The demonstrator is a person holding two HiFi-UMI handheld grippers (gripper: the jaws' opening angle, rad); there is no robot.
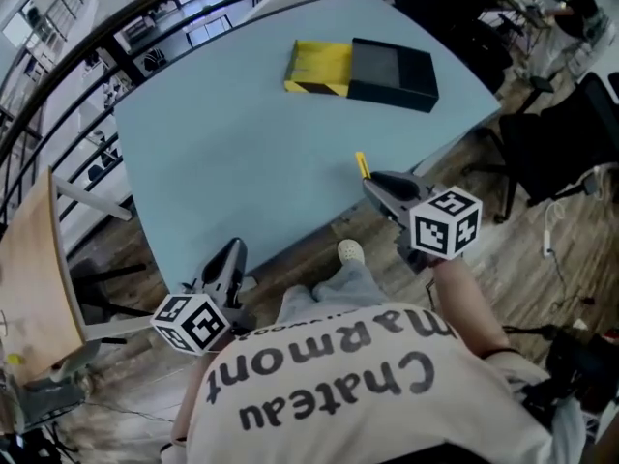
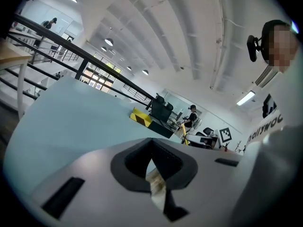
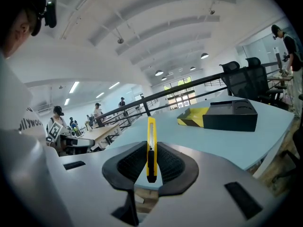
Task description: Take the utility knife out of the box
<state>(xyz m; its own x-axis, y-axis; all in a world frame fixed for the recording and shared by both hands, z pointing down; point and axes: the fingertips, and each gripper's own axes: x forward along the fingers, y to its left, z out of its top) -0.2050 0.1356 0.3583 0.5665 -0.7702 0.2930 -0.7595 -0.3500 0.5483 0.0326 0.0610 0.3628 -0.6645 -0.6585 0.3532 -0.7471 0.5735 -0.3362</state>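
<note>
now the yellow utility knife (image 3: 151,145) is out of the box, pinched edge-on between the right gripper's (image 1: 379,188) pads above the near edge of the blue table (image 1: 222,153). the black box (image 1: 392,73), its yellow tray sticking out, lies at twelve o'clock. the left gripper (image 1: 230,259), at eight o'clock, is pressed together on nothing.

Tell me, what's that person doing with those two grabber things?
A person holds a gripper in each hand. The right gripper is clamped on a yellow utility knife, near the table's edge. The box lies farther back on the table, its yellow part sticking out. The left gripper is shut and empty.
</note>
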